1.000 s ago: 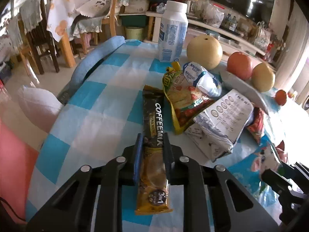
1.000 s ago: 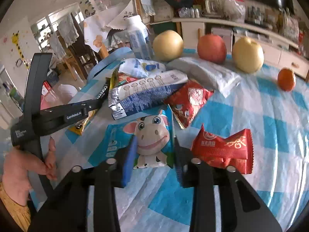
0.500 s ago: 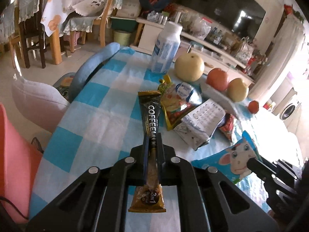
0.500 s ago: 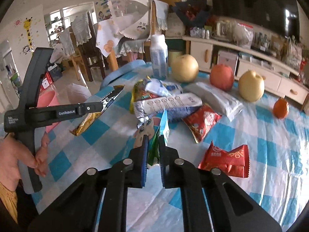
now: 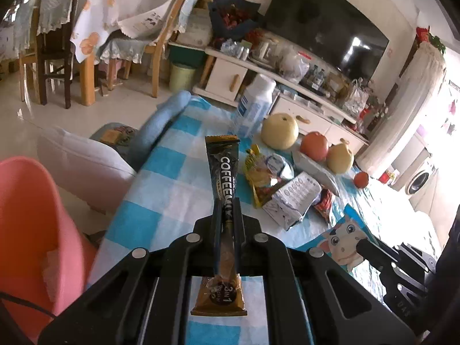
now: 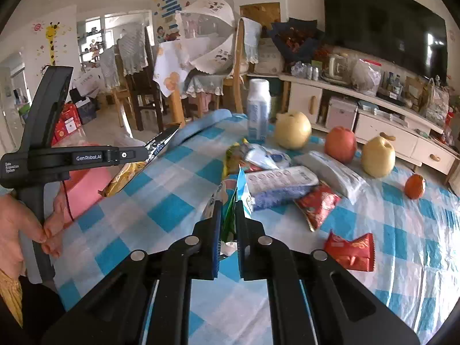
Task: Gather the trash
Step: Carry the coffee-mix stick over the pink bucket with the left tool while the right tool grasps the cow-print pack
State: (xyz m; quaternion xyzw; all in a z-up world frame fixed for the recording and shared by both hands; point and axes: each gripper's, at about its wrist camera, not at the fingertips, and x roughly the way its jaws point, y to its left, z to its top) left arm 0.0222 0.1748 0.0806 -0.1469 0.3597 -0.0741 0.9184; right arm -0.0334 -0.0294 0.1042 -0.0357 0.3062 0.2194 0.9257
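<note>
My left gripper [image 5: 227, 201] is shut on a black and gold Coffeemix sachet [image 5: 222, 166] and holds it above the blue-checked table [image 5: 161, 189]. It also shows in the right wrist view [image 6: 135, 155], with the sachet [image 6: 129, 172] hanging from it. My right gripper [image 6: 228, 204] is shut on a blue cow-print wrapper [image 6: 241, 187], lifted off the table; the wrapper also shows in the left wrist view [image 5: 342, 238]. More wrappers lie on the table: a silver pack [image 6: 281, 181], a yellow bag [image 5: 256, 172], a red packet [image 6: 316, 204] and a red candy wrapper [image 6: 350, 253].
A pink bin [image 5: 26, 224] stands at the left beside the table. A white bottle [image 6: 258, 109], two pears [image 6: 293, 129], an apple [image 6: 340, 143] and a small orange [image 6: 415, 185] sit at the far side. Chairs and a TV cabinet stand behind.
Both grippers closed on their wrappers and rose. The Coffeemix sachet and the cow-print wrapper have been lifted off the table.
</note>
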